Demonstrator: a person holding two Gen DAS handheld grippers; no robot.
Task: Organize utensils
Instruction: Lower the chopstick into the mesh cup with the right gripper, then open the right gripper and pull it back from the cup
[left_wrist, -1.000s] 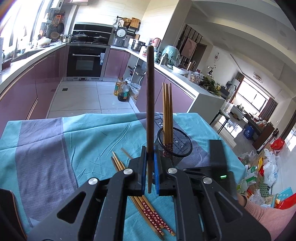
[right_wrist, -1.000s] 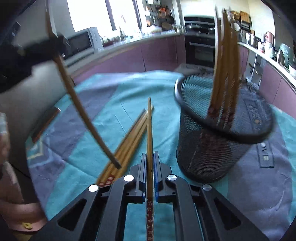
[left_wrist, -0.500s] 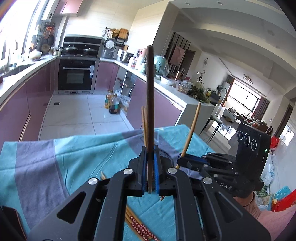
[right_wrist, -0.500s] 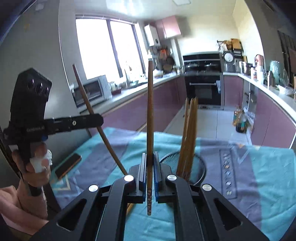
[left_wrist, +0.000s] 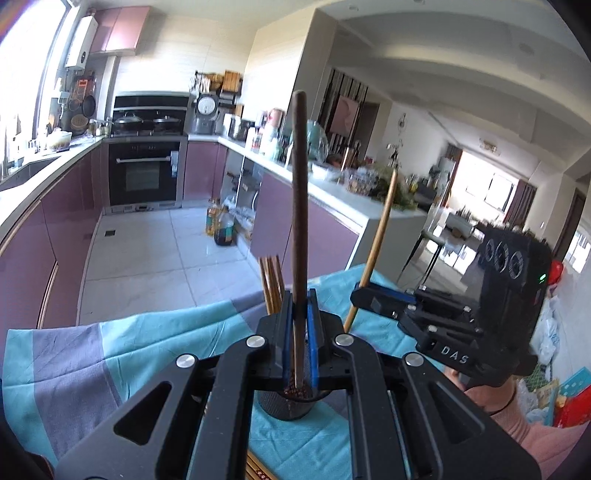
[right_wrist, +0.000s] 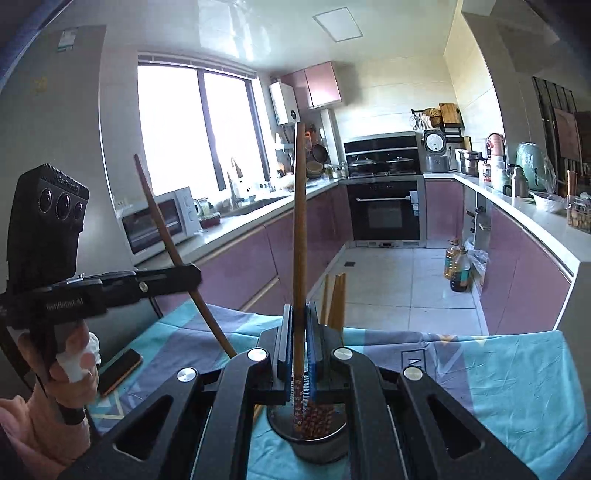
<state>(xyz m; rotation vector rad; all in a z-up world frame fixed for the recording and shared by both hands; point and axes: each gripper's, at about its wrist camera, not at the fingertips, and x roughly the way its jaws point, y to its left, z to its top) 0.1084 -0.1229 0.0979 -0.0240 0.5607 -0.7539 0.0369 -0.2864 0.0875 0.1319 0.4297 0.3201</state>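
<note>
I hold both claws above the black mesh cup (right_wrist: 314, 448), each pinching one upright wooden chopstick (left_wrist: 298, 229) (right_wrist: 299, 236), ready to lower in.

Cloth-covered table (right_wrist: 517, 373), mesh cup (left_wrist: 286, 406), phone (right_wrist: 120, 371)

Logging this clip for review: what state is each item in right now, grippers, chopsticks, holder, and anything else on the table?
left gripper: shut on a dark chopstick, held upright.
right gripper: shut on a light chopstick, upright, patterned end over the holder.
mesh holder: upright on the tablecloth, with several chopsticks standing in it.
loose chopsticks: lying flat.
phone: lying flat, screen dark.
</note>
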